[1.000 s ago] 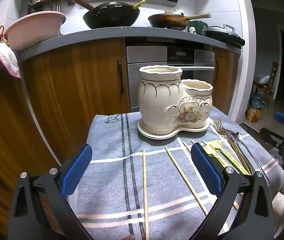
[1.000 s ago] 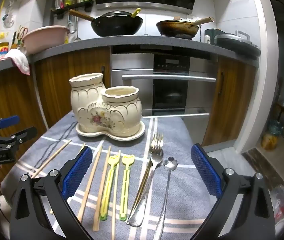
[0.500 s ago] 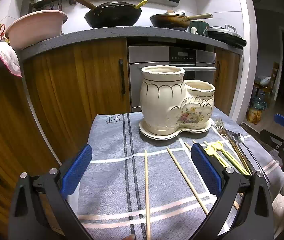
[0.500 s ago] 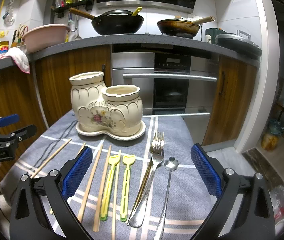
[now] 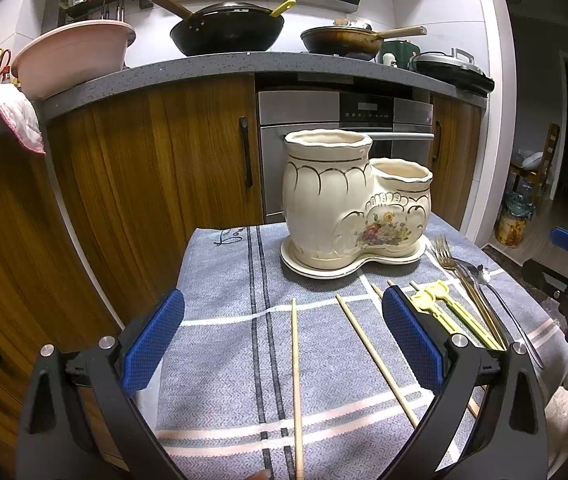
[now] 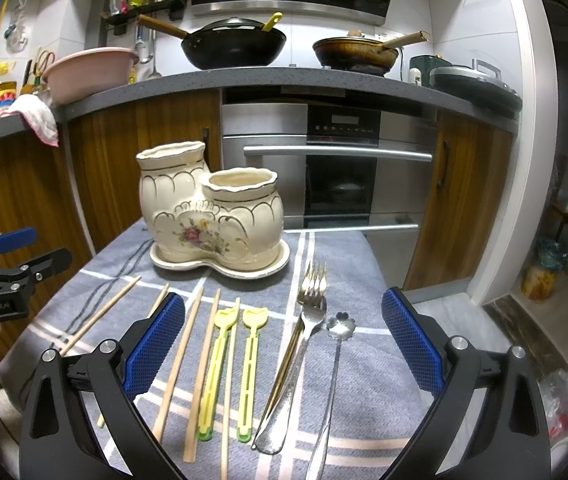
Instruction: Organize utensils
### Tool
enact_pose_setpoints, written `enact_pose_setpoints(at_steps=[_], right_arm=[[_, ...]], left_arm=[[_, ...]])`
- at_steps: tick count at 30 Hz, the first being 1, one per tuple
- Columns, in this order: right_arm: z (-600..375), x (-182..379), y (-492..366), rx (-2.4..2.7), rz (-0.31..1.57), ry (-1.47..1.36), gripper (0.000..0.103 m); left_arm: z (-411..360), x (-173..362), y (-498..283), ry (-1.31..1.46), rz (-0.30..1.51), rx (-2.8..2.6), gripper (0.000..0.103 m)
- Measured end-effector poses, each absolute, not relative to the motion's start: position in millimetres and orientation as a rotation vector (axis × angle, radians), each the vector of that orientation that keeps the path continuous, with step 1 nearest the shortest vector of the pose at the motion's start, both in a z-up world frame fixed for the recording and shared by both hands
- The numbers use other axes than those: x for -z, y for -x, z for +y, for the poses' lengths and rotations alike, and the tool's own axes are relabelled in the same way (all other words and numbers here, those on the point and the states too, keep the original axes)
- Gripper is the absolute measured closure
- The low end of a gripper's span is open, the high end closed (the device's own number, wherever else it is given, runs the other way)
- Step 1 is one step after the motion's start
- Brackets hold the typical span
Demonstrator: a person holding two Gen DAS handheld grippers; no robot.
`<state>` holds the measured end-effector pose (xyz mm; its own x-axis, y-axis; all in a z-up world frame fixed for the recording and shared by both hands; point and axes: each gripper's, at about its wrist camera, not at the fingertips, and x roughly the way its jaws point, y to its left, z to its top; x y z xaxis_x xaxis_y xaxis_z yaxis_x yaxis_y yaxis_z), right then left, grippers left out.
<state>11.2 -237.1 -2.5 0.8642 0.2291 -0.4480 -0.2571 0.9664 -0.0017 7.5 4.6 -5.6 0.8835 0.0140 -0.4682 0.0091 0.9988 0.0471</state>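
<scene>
The right gripper (image 6: 283, 344) and the left gripper (image 5: 283, 344) were both spread apart and held nothing. The fork (image 6: 303, 344) lay directly ahead of the right gripper, its long axis pointing away toward the ceramic holder (image 6: 212, 220), so the right one was nearer. Everything rested on a grey striped cloth (image 6: 347, 248), before kitchen cabinets and an oven (image 6: 335, 168).

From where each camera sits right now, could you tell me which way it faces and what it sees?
Left wrist: on the left gripper, facing the ceramic holder over two chopsticks; own open jaws show.
Right wrist: on the right gripper, over forks and spoon; open jaws show.
Shared: holder, cloth, each other's gripper.
</scene>
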Motion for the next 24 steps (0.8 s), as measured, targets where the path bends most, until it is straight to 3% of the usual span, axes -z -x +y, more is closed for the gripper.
enact_pose_setpoints(at_steps=[24], right_arm=[[-239.2, 8.6, -15.0, -0.25, 0.486, 0.069, 0.005]], left_arm=[[7.7, 10.5, -10.6, -0.041, 0.5, -0.014, 0.005]])
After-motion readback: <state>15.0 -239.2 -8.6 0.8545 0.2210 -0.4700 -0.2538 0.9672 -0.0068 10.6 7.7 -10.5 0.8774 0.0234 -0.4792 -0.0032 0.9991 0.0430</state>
